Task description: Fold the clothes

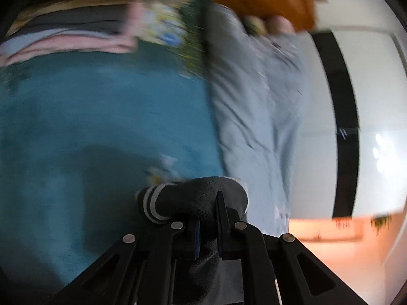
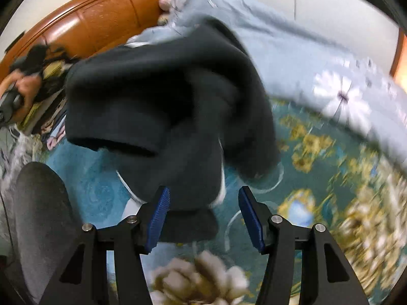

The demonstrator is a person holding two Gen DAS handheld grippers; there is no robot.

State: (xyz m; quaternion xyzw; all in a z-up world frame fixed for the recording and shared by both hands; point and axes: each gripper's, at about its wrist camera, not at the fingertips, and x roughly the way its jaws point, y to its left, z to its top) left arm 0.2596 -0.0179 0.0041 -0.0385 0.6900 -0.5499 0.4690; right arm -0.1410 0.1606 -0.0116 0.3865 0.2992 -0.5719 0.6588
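My left gripper (image 1: 209, 218) is shut on a dark charcoal garment with white-striped ribbing (image 1: 193, 203), bunched at the fingertips above the teal floral bedspread (image 1: 101, 127). In the right wrist view the same dark garment (image 2: 165, 106) hangs crumpled in the air in front of my right gripper (image 2: 203, 203). The right gripper's blue-padded fingers (image 2: 159, 213) stand wide apart, with the garment's lower folds between them but not clamped. The views are motion-blurred.
A pale blue-grey quilt (image 1: 259, 106) lies along the bed's right side and shows in the right wrist view (image 2: 292, 58). A stack of folded clothes (image 1: 76, 38) sits at the far left. An orange-brown headboard (image 2: 101, 17) stands behind. A person's grey-clad knee (image 2: 38, 216) is at left.
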